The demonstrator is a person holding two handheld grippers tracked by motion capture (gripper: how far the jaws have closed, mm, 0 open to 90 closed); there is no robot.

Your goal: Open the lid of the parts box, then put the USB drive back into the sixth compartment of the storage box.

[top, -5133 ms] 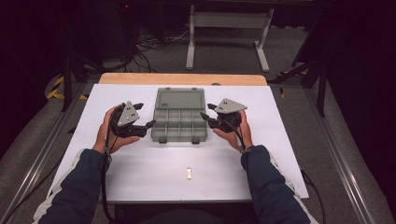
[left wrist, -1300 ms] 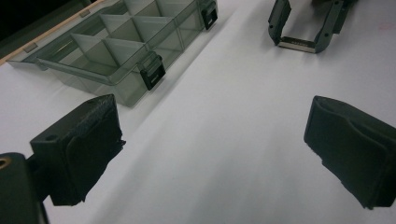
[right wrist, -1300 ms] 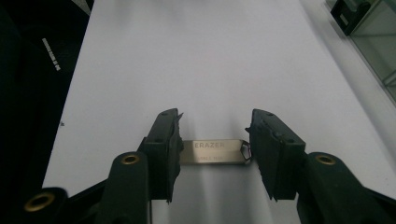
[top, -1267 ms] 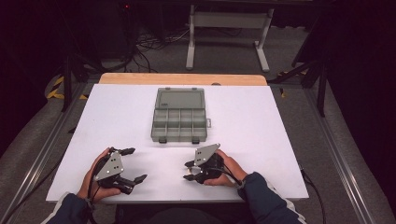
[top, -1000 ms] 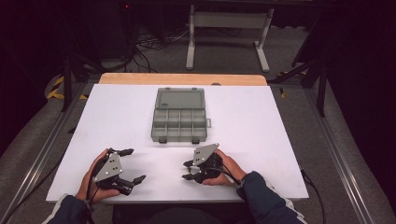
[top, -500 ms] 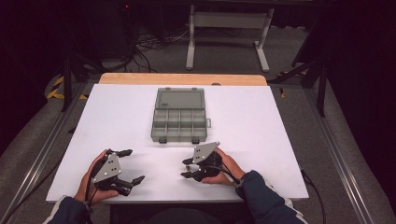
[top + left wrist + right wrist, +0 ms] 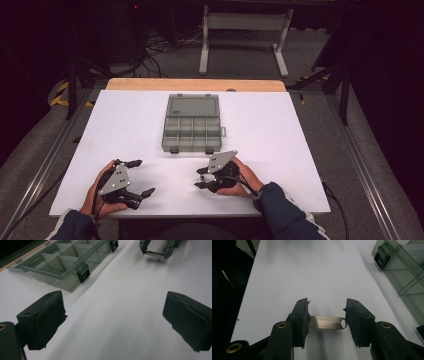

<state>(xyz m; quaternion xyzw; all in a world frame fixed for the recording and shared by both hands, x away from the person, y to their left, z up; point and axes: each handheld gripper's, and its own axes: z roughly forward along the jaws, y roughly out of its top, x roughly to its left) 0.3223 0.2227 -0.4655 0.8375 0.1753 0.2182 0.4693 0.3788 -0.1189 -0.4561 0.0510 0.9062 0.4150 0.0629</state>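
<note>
A small flat metal strip (image 7: 327, 322) stamped with letters spans the gap between my right gripper's (image 7: 326, 323) pads, which are shut on its two ends low over the white table (image 7: 280, 145). The left gripper view has that strip (image 7: 153, 254) in the right gripper (image 7: 155, 252) with a shadow under it. From above, the right gripper (image 7: 200, 178) sits near the front edge, pointing left. My left gripper (image 7: 141, 177) lies at the front left, open and holding nothing (image 7: 112, 322). An open clear grey organiser box (image 7: 192, 122) stands mid-table, apart from both.
The box's divided tray (image 7: 62, 262) with black latches faces the person; its lid lies flat behind. A wooden strip (image 7: 195, 85) edges the table's far side. Dark floor, cables and a metal stand (image 7: 245, 30) lie beyond. The box corner (image 7: 409, 272) is right of the right gripper.
Five seconds ago both grippers flanked the box and the strip lay free near the front edge. Both hands now sit at the front, the right shut on the strip. Nothing moved in the last second.
</note>
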